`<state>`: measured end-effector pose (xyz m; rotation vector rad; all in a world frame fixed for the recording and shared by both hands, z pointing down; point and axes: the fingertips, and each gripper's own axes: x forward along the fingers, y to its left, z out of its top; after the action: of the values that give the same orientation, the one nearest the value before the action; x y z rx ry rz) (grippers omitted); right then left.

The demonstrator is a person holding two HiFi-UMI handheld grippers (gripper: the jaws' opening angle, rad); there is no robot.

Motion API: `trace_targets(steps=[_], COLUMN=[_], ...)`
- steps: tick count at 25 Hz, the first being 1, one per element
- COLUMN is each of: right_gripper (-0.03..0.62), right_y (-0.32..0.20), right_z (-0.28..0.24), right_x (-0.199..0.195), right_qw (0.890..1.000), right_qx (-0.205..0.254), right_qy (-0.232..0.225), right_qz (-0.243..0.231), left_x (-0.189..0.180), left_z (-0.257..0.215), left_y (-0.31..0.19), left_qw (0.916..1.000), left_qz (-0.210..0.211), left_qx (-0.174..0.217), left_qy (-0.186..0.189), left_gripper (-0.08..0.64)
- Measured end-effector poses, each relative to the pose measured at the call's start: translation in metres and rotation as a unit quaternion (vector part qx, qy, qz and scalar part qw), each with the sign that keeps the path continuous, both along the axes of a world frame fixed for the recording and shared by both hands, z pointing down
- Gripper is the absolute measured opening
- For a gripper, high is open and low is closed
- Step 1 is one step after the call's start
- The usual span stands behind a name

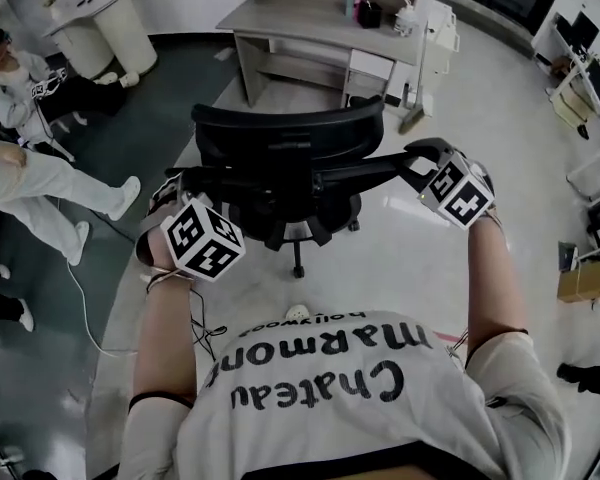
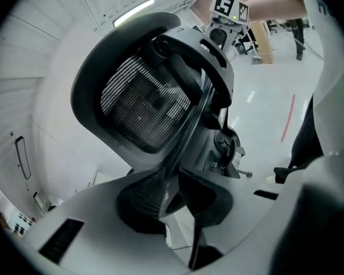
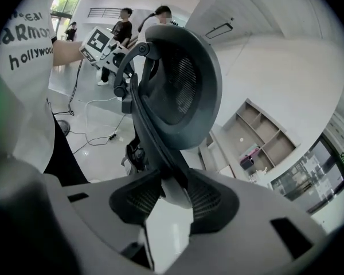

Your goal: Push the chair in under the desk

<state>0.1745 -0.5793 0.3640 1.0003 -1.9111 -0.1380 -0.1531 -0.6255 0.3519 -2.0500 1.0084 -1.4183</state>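
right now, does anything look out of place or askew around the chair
Only the chair itself: it stands out on the open floor, well clear of the desk and not tucked under it. It is upright and looks undamaged, and nothing spilled shows.

The chair [image 1: 290, 163] stands on the floor [image 1: 410, 258] before the table [image 1: 310, 23], well apart from it. The left gripper [image 1: 175, 186] is at the backrest's [image 1: 280, 128] left end, the right gripper [image 1: 422, 163] at its right end
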Motion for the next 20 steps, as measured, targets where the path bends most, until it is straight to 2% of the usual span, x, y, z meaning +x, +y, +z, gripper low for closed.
trace_targets(steps=[4, 9, 15, 20], right_gripper=[0.15, 0.149, 0.141, 0.133], right_y=[-0.046, -0.136, -0.16, -0.182], right_z=[-0.004, -0.011, -0.007, -0.007], right_x=[-0.002, -0.004, -0.005, -0.013], right_qw=[1.0, 0.999, 0.999, 0.999], right_qx=[0.009, 0.012, 0.008, 0.012], right_qy=[-0.001, -0.013, -0.027, -0.047], right_qz=[0.024, 0.051, 0.041, 0.011], left_x=[-0.002, -0.005, -0.005, -0.011], left_z=[-0.003, -0.011, -0.006, -0.002], left_y=[-0.048, -0.144, -0.173, -0.203], left_qw=[0.9998, 0.9995, 0.9998, 0.9996], left_qz=[0.017, 0.03, 0.008, -0.022], left_qx=[0.01, 0.01, 0.013, 0.016], left_qy=[-0.006, 0.003, 0.013, -0.004], left_gripper=[0.08, 0.08, 0.084, 0.084])
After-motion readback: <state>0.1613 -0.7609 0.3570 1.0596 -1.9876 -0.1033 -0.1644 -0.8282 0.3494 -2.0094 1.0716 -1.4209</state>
